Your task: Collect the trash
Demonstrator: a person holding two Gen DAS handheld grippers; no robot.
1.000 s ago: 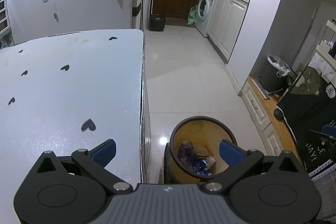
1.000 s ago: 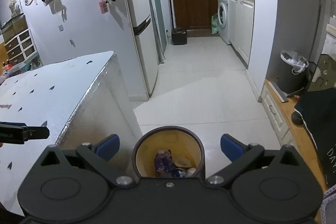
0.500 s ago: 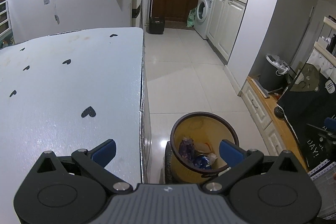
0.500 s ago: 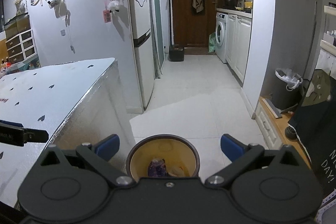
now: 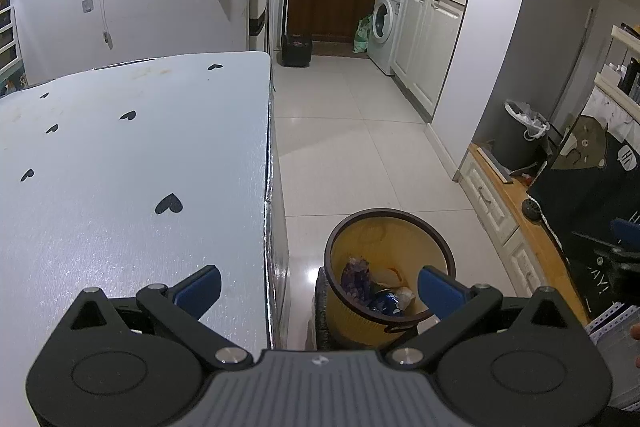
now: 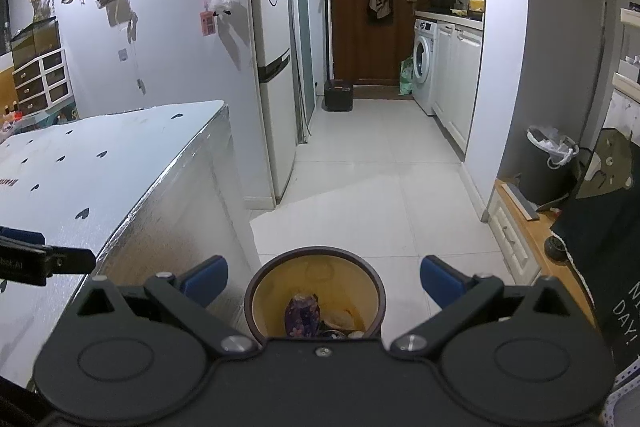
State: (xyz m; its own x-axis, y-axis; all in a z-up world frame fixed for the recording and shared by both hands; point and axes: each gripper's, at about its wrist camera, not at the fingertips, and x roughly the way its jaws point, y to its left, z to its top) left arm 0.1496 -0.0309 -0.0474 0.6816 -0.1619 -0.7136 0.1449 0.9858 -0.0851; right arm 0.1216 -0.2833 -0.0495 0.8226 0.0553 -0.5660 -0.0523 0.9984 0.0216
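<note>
A yellow waste bin with a dark rim (image 5: 390,227) stands on the floor beside the table's right edge. It holds a purple wrapper (image 5: 356,273), a blue wrapper (image 5: 384,301) and pale scraps. My left gripper (image 5: 318,285) is open and empty, over the table edge and the bin. My right gripper (image 6: 324,277) is open and empty, above the bin (image 6: 316,255), where the purple wrapper (image 6: 302,313) shows. The left gripper's finger (image 6: 48,261) shows at the left edge of the right wrist view.
A white table with black hearts (image 5: 120,155) fills the left. Tiled floor (image 5: 352,147) runs back to a fridge (image 6: 272,67), a door and a washing machine (image 5: 384,23). A grey lined bin (image 5: 524,139), a wooden bench (image 5: 516,211) and a dark cloth stand at the right.
Both grippers have tilted up and drawn back a little, so the bin sits lower in each view. Both stay open and empty.
</note>
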